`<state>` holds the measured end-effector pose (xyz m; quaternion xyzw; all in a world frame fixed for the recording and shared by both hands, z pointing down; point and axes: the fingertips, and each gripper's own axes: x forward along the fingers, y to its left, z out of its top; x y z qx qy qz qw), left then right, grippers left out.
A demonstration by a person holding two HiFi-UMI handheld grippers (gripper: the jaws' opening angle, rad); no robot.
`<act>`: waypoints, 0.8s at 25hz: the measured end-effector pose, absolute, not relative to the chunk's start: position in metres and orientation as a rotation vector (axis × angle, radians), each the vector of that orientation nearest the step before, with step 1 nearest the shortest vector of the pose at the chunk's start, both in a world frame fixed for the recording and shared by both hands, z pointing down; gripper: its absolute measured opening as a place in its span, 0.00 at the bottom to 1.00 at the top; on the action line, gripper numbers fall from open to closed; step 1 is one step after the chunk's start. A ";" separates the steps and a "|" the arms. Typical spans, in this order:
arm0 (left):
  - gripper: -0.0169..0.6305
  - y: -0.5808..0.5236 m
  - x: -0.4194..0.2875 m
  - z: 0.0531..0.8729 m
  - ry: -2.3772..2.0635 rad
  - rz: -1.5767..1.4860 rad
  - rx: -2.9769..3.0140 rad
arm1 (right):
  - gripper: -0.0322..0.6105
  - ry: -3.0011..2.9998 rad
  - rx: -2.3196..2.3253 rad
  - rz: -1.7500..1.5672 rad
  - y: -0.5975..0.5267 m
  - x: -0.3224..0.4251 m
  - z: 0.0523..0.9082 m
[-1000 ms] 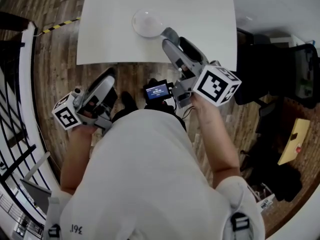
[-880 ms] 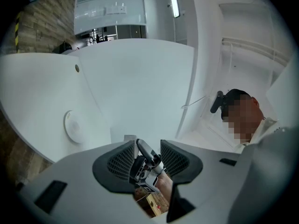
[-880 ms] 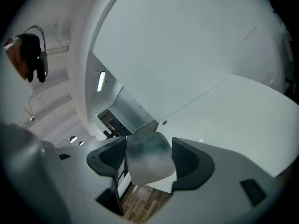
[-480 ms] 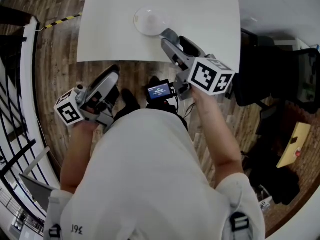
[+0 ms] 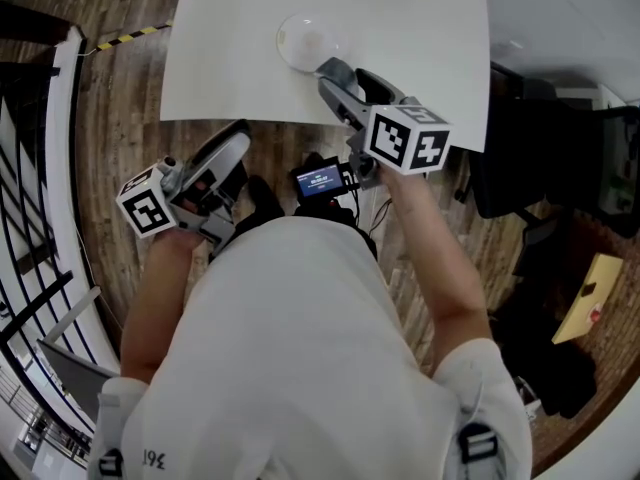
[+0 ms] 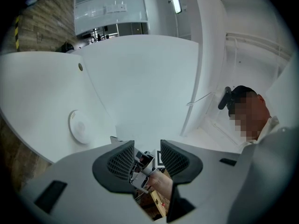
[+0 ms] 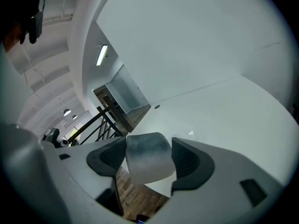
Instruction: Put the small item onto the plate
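L gripper [image 6: 147, 158]: jaws apart, nothing betw. them, idle off the near-left side of the white rectangular table [image 5: 420, 28]. The small round white plate [image 5: 305, 43] sits close to the table's near edge, bare. Just right of it, our R gripper [image 7: 149, 158] is clamped on the small grey-and-white rounded item [image 7: 145, 148]. Pickup's done. We judge approx. halfway, w/ placing on the plate & release left.
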<state>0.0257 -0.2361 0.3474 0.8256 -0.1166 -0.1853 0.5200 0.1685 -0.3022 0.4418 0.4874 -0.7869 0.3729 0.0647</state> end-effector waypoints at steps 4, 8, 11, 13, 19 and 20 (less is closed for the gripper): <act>0.27 -0.241 0.030 0.354 -0.292 -0.429 1.970 | 0.52 -2.355 1.436 1.111 -0.310 0.166 0.454; 0.27 -0.248 0.032 0.360 -0.305 -0.422 1.960 | 0.52 -2.339 1.413 1.077 -0.320 0.164 0.466; 0.27 -0.251 0.033 0.364 -0.317 -0.404 1.959 | 0.52 -2.319 1.396 1.028 -0.330 0.160 0.476; 0.27 -0.252 0.035 0.368 -0.326 -0.394 1.955 | 0.52 -2.300 1.379 0.993 -0.335 0.160 0.484; 0.27 -0.260 0.036 0.383 -0.369 -0.368 1.934 | 0.52 -2.253 1.339 0.959 -0.359 0.157 0.508; 0.27 -0.261 0.037 0.386 -0.374 -0.366 1.925 | 0.52 -2.242 1.334 0.952 -0.364 0.158 0.512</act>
